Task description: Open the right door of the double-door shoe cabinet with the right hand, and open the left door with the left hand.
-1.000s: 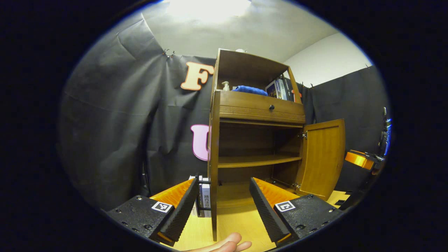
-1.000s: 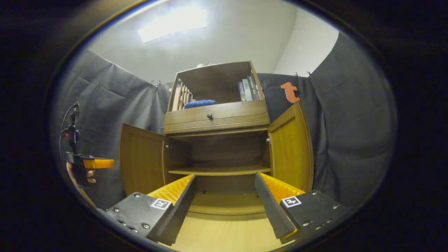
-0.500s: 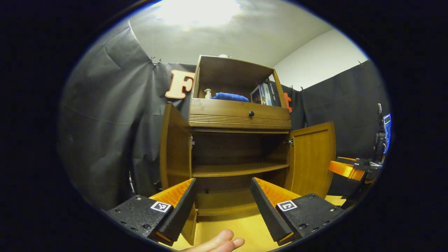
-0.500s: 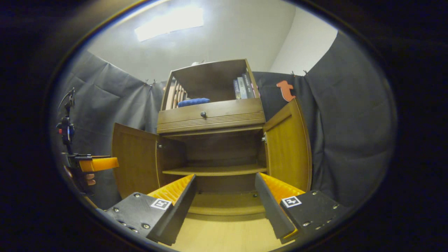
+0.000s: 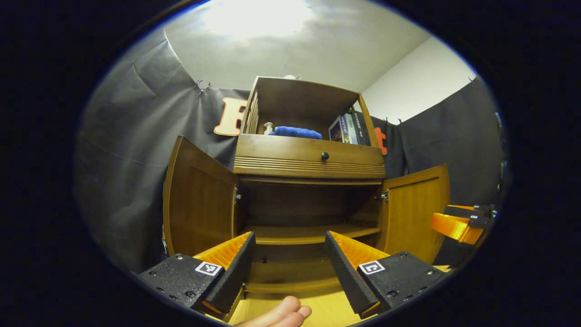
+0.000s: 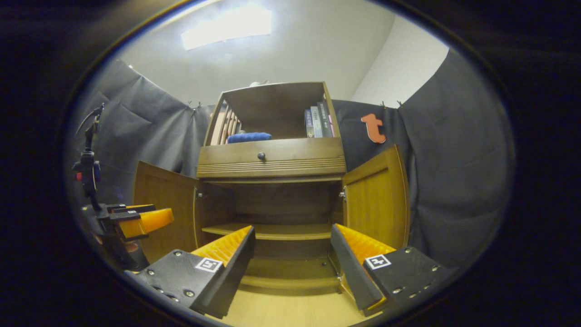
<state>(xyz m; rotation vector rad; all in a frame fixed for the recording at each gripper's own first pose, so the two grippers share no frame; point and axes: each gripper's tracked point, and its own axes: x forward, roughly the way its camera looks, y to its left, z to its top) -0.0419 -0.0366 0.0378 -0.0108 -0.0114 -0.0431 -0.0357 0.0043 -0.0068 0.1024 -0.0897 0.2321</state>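
Left gripper view: the left gripper (image 5: 289, 268) is held wide open with nothing in it, pointed at the shoe cabinet (image 5: 308, 159) just ahead. The left door (image 5: 197, 200) is swung out to its left and the right door (image 5: 415, 211) to its right, so both look done. The right gripper (image 6: 292, 268) is also spread wide and empty, facing the bare shelf (image 6: 272, 230), likely because no more pulling is needed.

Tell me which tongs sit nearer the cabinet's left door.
Left. The left tongs hang open just before the left door; the right tongs face the cabinet's middle, farther off.
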